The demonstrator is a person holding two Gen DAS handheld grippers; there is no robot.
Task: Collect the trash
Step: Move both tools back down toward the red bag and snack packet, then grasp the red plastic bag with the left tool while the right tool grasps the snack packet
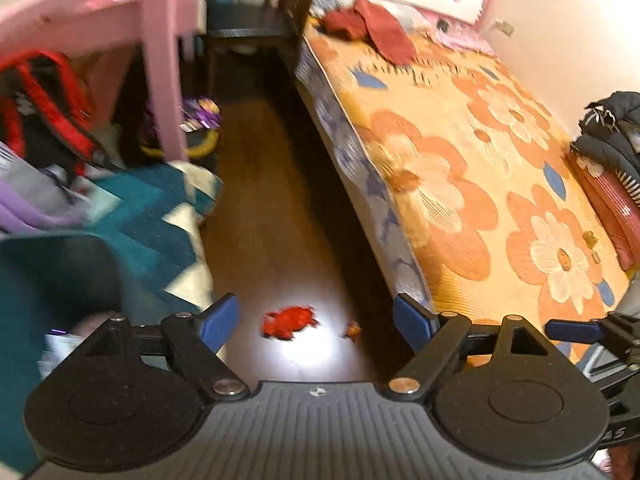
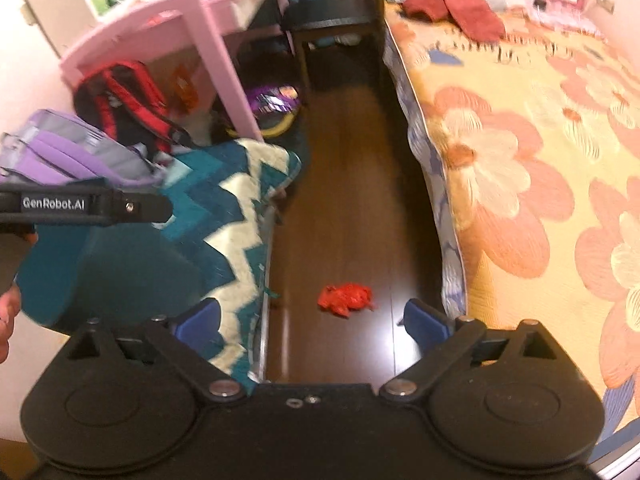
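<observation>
A crumpled red wrapper lies on the dark wooden floor between the rug and the bed, in a bright patch of light. A smaller orange scrap lies just to its right. My left gripper hangs above them, open, with nothing between its blue pads. In the right wrist view the same red wrapper lies on the floor ahead of my right gripper, which stands wide open and empty. The left gripper's black body shows at the left edge there, held by a hand.
A bed with an orange flowered cover runs along the right. A teal zigzag rug lies at the left, with a dark teal bin near it. A pink desk, backpacks and a dark chair stand behind.
</observation>
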